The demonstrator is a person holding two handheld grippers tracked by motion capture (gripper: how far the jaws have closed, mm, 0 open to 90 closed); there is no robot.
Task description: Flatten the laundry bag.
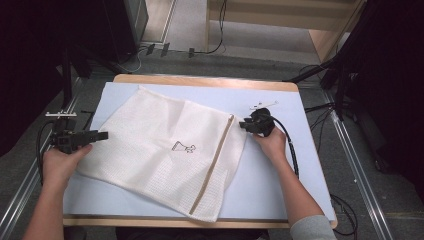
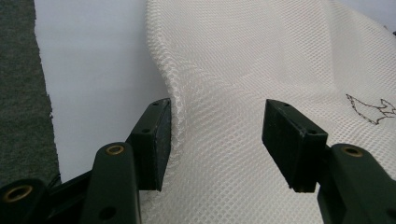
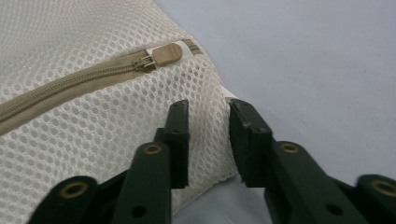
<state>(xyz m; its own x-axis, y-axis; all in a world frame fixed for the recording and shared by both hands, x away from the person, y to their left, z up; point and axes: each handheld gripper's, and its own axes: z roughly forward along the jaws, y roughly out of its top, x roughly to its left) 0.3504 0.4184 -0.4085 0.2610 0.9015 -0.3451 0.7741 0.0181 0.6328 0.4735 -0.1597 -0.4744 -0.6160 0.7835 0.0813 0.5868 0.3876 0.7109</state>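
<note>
The light blue bench (image 1: 280, 165) carries one white mesh laundry bag (image 1: 165, 150), lying flat and turned at a slant, its long tan zipper (image 1: 212, 162) running from the far right corner down toward the near edge. The bag sits between the two hands, so each gripper works its own side: the left edge lies just ahead of the left gripper (image 1: 97, 135), and the far right corner, by the zipper's end, lies at the right gripper (image 1: 246, 125).

In the left gripper view its fingers (image 2: 154, 140) stand wide apart over the mesh, one beside the bag's raised edge fold, pressing on nothing.

In the right gripper view the fingers (image 3: 180, 140) stand narrow, with the bag's corner between them, just below the one tan zipper pull (image 3: 163, 56). Whether the pads already pinch the mesh I cannot tell for sure; they look close on it but not clearly clamped.

Judging from this, the coming move turns on the right corner, with the right hand much the nearer to the pull.

Smaller things: one small dark stitched emblem (image 1: 184, 147) at mid bag, and one small white object (image 1: 262, 105) on the bench beyond the right gripper.
</note>
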